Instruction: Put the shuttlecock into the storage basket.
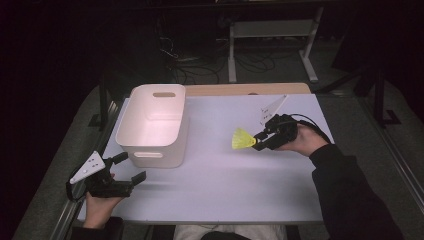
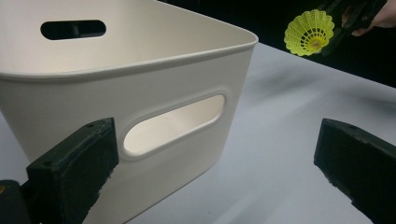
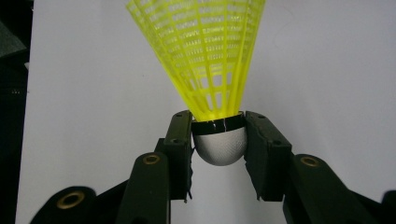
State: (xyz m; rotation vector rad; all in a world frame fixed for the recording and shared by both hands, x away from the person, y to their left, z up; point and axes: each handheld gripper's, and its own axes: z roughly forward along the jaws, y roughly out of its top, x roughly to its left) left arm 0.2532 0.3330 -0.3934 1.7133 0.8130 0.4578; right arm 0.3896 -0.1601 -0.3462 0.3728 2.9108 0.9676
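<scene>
On the table (image 1: 220,185), the white bin (image 1: 154,125) sits empty at the left, and the likely step in hand is carrying the yellow shuttlecock (image 1: 243,139) toward it. Next, the carry probably needs to clear the bin's rim before release. The right hand-held gripper (image 1: 261,137) clamps the shuttlecock's white cork, raised above the table. The left hand-held gripper (image 1: 129,167) waits wide open, empty, just beside the bin's near wall.
</scene>
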